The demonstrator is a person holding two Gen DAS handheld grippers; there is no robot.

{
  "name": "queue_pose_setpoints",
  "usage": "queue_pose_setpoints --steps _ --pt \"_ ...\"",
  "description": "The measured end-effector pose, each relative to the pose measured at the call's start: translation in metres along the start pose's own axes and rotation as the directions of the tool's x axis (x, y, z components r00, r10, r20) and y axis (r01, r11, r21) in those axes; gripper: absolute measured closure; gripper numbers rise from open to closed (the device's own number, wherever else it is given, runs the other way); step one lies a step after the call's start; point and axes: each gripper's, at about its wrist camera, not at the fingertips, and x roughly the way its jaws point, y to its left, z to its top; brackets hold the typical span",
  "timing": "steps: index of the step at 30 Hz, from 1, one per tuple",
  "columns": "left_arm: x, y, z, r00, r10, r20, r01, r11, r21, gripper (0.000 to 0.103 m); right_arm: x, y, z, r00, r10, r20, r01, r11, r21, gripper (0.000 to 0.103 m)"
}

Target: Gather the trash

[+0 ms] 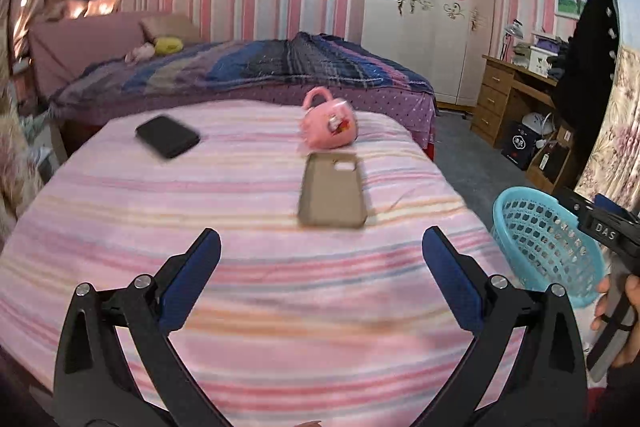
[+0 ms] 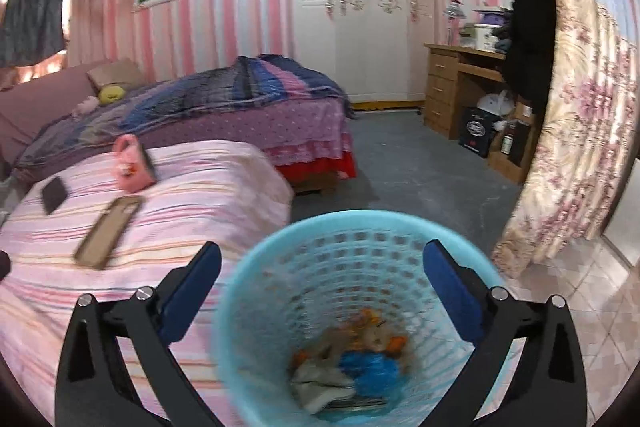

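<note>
- The left gripper [image 1: 321,259], with black arms and blue pads, hangs over the table covered with a pink striped cloth [image 1: 260,307]; its fingers are spread wide and hold nothing.
- The right gripper [image 2: 322,267] is over the round light-blue plastic mesh basket [image 2: 256,307], its fingers also spread wide with nothing between them.
- Only the right wrist view looks into the basket: at the bottom lies the trash [image 2: 352,363], a blurred heap of grey-white, blue and orange pieces. I cannot tell what each piece is.
- The left wrist view shows this basket [image 1: 520,211] only from the side, just beside the right edge of the table, and its contents are hidden there.
- The left view alone shows the body of the right gripper [image 1: 608,231] from outside, at the basket's far rim, and the person's hand [image 1: 624,311] under it.
- On the cloth, both views show a flat beige phone case [image 1: 332,191], lying open side up, a small pink toy handbag [image 1: 328,125] just behind it, and a black flat phone-like thing [image 1: 167,135] well apart to the left.
- Behind the table stands a bed with a blue and purple striped blanket [image 1: 256,67].
</note>
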Motion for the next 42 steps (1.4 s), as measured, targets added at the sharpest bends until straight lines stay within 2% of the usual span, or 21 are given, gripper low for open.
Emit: queue_pose_setpoints --steps 3,4,8,13,19,25,42 --pt "-0.012 0.013 -0.012 0.999 0.038 0.005 -0.038 0.999 -0.001 0.006 -0.007 0.014 -0.004 1.0 0.008 -0.014 -0.008 1.0 0.01 0.004" --pt "-0.016 0.016 -0.015 0.999 0.047 0.008 -0.047 0.999 0.003 0.005 -0.014 0.025 -0.009 0.999 0.048 -0.023 -0.048 0.998 0.033 0.004" --pt "-0.034 0.027 -0.023 0.997 0.074 0.031 -0.074 0.997 0.0 0.005 -0.032 0.047 -0.015 0.994 0.107 -0.024 -0.106 0.994 0.033 0.004" --pt "-0.045 0.037 -0.027 0.996 0.076 0.04 -0.075 0.997 -0.026 0.005 -0.057 0.086 -0.035 0.993 0.12 -0.008 -0.12 0.99 -0.07 0.005" --pt "-0.058 0.046 -0.028 0.991 0.099 0.094 -0.096 0.995 -0.028 0.005 -0.079 0.118 -0.051 0.992 0.122 0.043 -0.114 0.982 -0.149 0.005" --pt "-0.062 0.047 -0.032 0.989 0.104 0.108 -0.102 0.995 -0.022 0.005 -0.085 0.127 -0.053 0.991 0.115 0.062 -0.105 0.983 -0.149 0.005" --pt "-0.059 0.035 -0.032 0.982 0.126 0.143 -0.128 0.992 0.007 0.005 -0.088 0.122 -0.047 0.994 0.092 0.063 -0.083 0.988 -0.132 0.005"
